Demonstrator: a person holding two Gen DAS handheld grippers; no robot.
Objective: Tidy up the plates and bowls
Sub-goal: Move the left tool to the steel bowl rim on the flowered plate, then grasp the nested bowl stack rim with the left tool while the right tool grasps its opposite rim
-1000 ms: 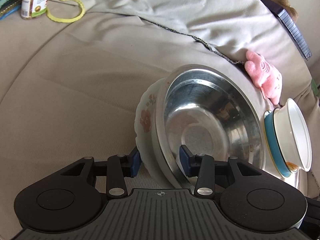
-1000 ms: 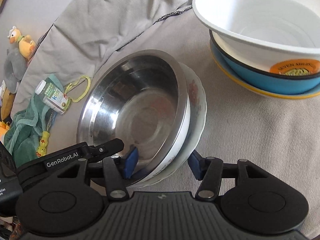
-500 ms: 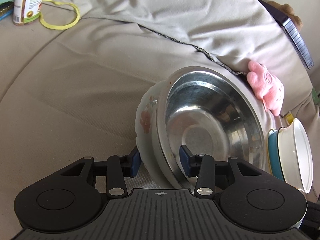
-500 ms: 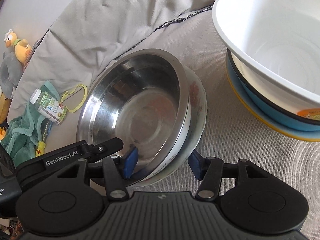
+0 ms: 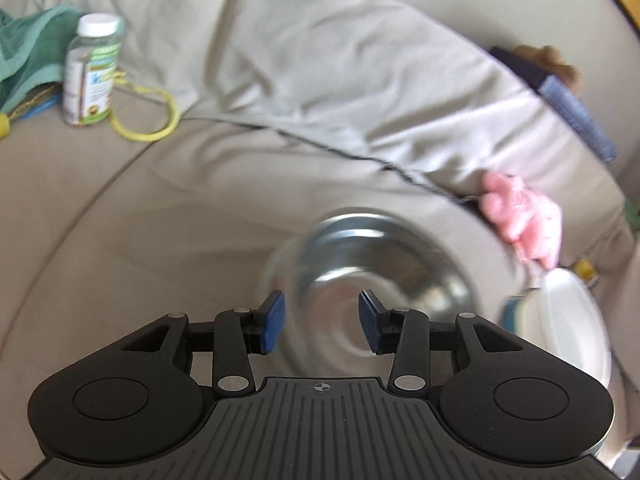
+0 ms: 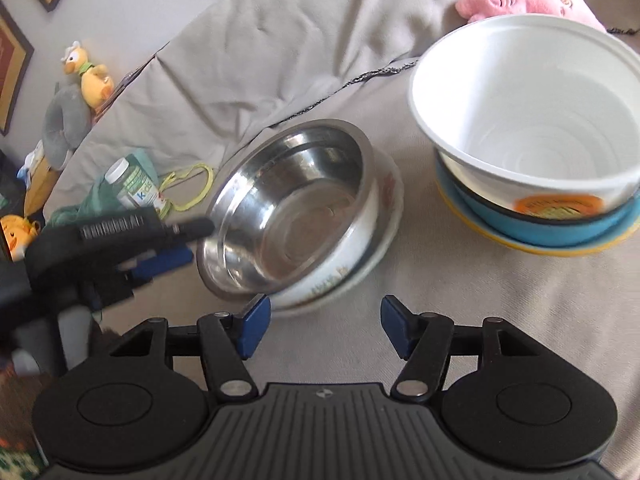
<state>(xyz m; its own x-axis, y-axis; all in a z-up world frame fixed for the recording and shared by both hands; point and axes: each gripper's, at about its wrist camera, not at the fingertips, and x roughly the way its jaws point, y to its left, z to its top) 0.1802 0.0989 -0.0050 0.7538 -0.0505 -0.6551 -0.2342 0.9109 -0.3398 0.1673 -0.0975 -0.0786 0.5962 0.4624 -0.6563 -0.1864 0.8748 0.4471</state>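
Seemingly most was done: the steel bowl [image 6: 292, 208] sat nested in the floral plate [image 6: 384, 216] at frame centre, with the white bowl [image 6: 528, 112] stacked on the blue bowl [image 6: 560, 228] at upper right; both the left gripper [image 5: 320, 322] and right gripper [image 6: 325, 326] gaped wide, empty; merging the two stacks perhaps remained

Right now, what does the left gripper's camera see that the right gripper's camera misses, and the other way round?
Only the left wrist view shows the dark blue book at the cushion's edge. Only the right wrist view shows the yellow duck toy, the picture frames and the left gripper from outside, open. Both show the steel bowl nested in the floral bowl, the white bowl stack, the pink plush and the vitamin bottle.
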